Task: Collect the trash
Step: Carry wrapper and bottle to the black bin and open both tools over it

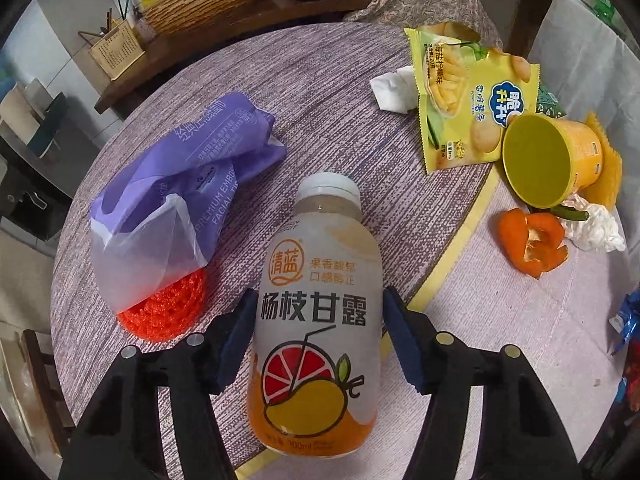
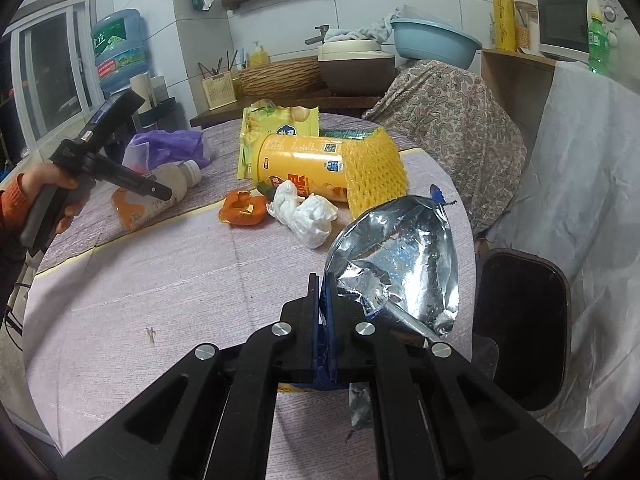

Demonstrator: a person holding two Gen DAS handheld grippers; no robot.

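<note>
A frosted juice bottle with a white cap lies on its side on the round table. My left gripper straddles its middle from above, blue pads against both sides. In the right wrist view the same bottle lies under that gripper, which a hand holds. My right gripper is shut on the edge of an opened silver foil snack bag, held up over the table's near right rim beside a black bin.
Loose on the table are a yellow chip bag, a tipped yellow canister, a yellow foam net, orange peel and crumpled tissue. A purple tissue pack and a red scrubber lie left of the bottle.
</note>
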